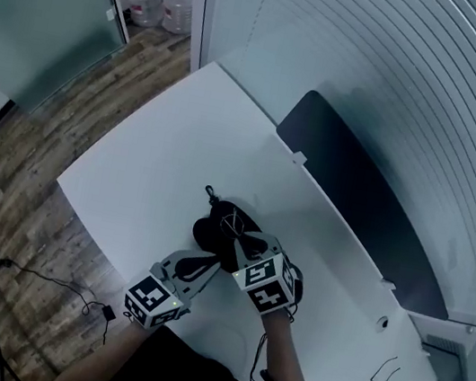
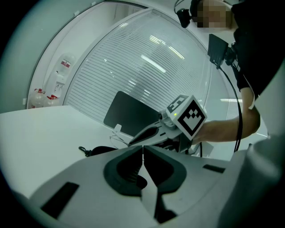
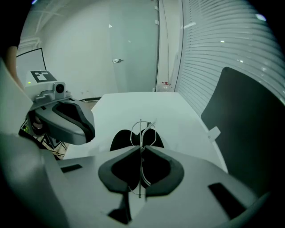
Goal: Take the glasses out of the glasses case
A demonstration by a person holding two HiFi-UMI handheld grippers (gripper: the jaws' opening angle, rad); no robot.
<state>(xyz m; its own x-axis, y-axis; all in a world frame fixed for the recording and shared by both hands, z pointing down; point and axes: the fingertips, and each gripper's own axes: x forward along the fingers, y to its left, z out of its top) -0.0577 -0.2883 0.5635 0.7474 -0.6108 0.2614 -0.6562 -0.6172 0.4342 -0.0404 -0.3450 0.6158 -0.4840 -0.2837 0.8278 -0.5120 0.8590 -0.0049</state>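
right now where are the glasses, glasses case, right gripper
glasses (image 3: 140,133): right gripper view, wire frame above the jaws
glasses case (image 1: 208,233): head view, black shell
right gripper (image 3: 140,148): right gripper view, between fingertips

Head view steeply down on white table (image 1: 158,180), both gripper views close along own jaws, all sharing black case (image 1: 213,226).

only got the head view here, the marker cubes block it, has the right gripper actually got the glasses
observer: yes, the right gripper has its jaws shut on the thin wire frame of the glasses.
operator: are they clear of the case
observer: the frame sits above the black case in the right gripper view; touching or not, I cannot tell.
operator: left gripper holding anything
observer: the left gripper has its jaws together; I see nothing pinched between them.
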